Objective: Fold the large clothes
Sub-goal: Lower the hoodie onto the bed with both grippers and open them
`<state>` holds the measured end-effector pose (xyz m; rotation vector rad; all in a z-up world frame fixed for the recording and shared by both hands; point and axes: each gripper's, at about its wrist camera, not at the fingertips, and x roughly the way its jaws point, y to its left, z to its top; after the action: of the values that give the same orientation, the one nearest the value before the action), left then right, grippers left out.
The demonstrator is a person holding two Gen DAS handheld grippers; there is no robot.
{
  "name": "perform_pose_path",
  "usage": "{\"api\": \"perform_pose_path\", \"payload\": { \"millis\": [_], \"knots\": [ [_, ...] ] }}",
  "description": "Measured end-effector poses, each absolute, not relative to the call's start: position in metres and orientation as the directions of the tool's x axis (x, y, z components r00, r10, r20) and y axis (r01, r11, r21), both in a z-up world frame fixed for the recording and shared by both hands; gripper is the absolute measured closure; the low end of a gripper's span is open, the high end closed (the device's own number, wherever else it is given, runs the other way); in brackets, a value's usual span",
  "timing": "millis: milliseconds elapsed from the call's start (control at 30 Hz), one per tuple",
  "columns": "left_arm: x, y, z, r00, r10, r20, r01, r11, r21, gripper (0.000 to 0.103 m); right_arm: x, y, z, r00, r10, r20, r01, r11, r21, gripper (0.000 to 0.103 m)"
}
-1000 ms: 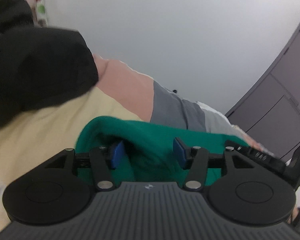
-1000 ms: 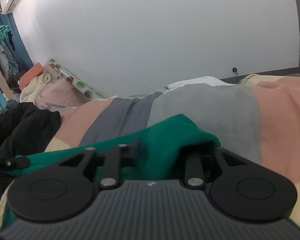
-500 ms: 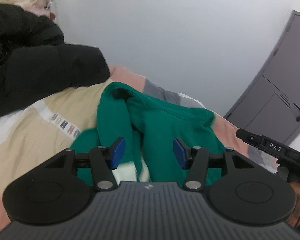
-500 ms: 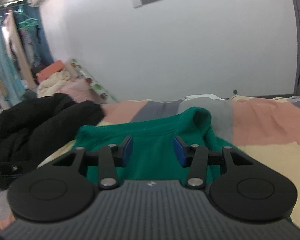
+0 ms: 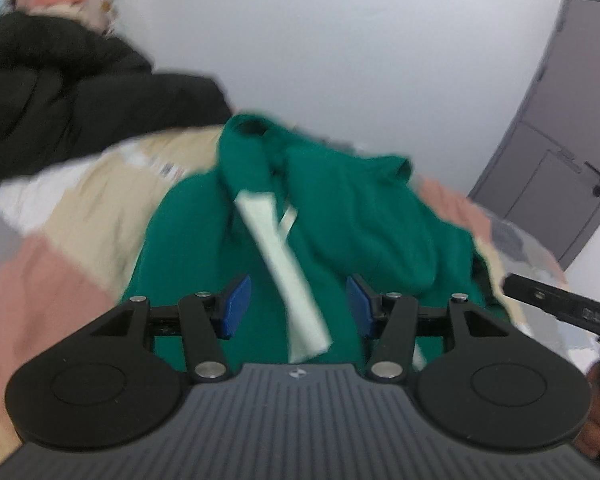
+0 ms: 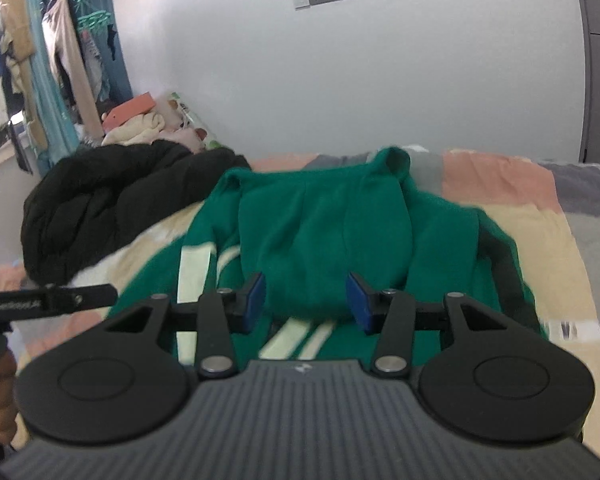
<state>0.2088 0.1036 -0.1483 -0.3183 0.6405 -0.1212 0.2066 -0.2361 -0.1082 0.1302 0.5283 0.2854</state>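
Observation:
A green sweatshirt with pale stripes lies on the bed, its far half folded back toward me over the near half. In the left wrist view the same green sweatshirt shows a pale stripe down a sleeve. My left gripper hangs above its near part, open, blue pads apart with nothing between them. My right gripper is also open above the near edge of the fold and holds nothing. Each gripper's tip shows at the edge of the other's view.
A black padded jacket is heaped on the left of the bed, which has a pink, cream and grey cover. Pillows and clothes lie behind it; a clothes rack stands far left. A grey door is on the right.
Both grippers have pulled back from the far side toward me and risen. The green cloth that lay around the jaws a second ago now lies free on the bed, folded over.

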Motion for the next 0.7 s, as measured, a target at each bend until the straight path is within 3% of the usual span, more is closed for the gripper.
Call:
{"api": "perform_pose_path", "payload": {
  "millis": [267,367,533,600,700],
  "knots": [
    [0.211,0.11,-0.17,0.749,-0.207,-0.629,-0.029,0.938,-0.344,0.041,0.198,-0.233,-0.136,0.743,0.362,-0.562,-0.253,0.931,0.265,0.054],
    [0.221,0.112,-0.186,0.712,-0.241,-0.66,-0.033,0.927,-0.374,0.041,0.196,-0.223,-0.148,0.723,0.383,-0.575,-0.279,0.923,0.264,0.04],
    [0.235,0.104,-0.198,0.688,-0.348,-0.637,0.014,0.884,-0.467,0.041,0.197,-0.198,-0.166,0.642,0.426,-0.638,-0.372,0.9,0.227,0.036],
    [0.239,0.094,-0.201,0.68,-0.375,-0.63,0.05,0.881,-0.47,0.041,0.193,-0.188,-0.169,0.624,0.436,-0.649,-0.413,0.888,0.2,0.019],
    [0.248,0.075,-0.212,0.659,-0.356,-0.662,0.076,0.908,-0.413,0.041,0.189,-0.173,-0.178,0.609,0.419,-0.674,-0.457,0.879,0.134,0.019]
  ]
}}
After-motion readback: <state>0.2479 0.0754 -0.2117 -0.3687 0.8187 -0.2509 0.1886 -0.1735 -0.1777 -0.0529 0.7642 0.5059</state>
